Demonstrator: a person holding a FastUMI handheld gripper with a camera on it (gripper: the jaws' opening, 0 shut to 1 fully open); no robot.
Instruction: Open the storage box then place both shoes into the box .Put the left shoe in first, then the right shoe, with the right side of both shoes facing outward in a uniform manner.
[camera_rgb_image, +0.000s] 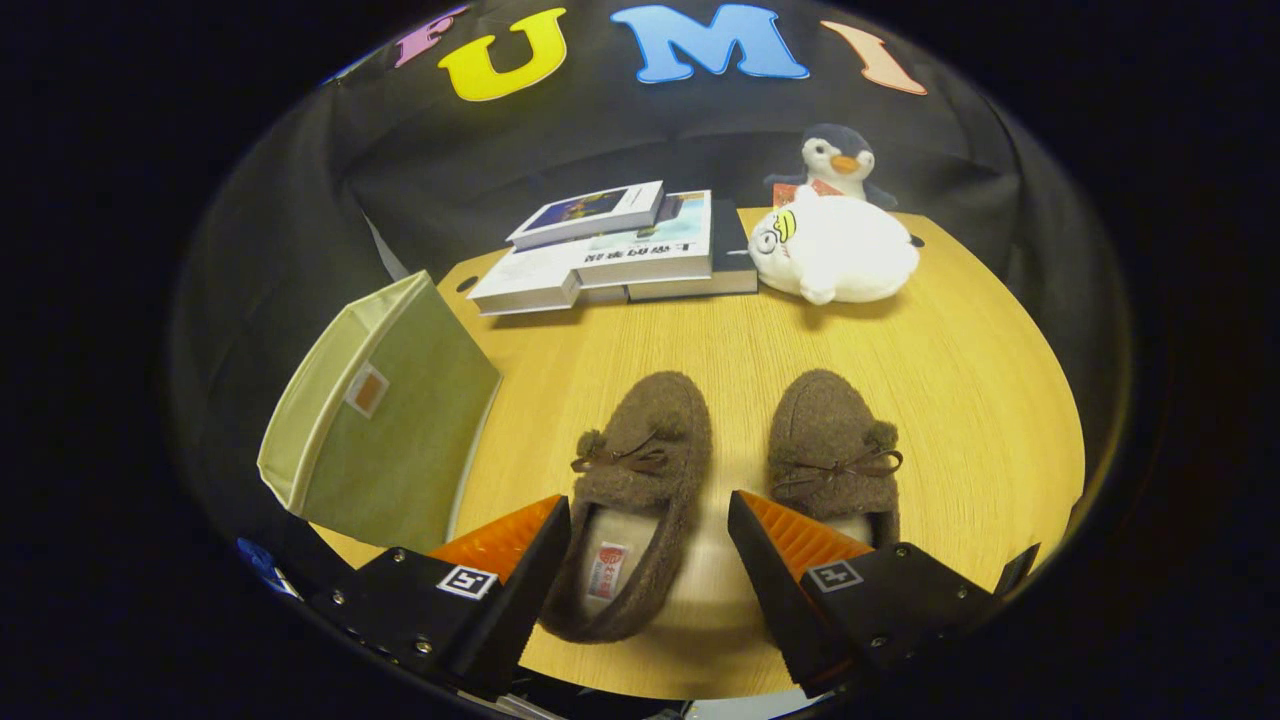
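While the tool (648, 530) stands wide open and holds nothing, its fingers straddle the heel end of the left shoe (634, 500), which lies near the front edge of the counter (960, 380) with its toe pointing toward the far edge. The right shoe (838, 450) lies just beside it, apart and parallel, partly behind one finger. The storage box (385, 425), a green fabric bin, sits at the counter's left edge, tipped so its open mouth faces away to the left; whether it counts as opened cannot be judged. Books (620, 255) and two plush toys (835, 250) occupy the far edge, well apart from the shoes. Risks noted: the soft heel collar may fold under the fingers and slip free; the neighbouring shoe could be nudged on closing; the light bin may slide or collapse when a shoe is pushed in; the shoe's facing may be lost on turning.
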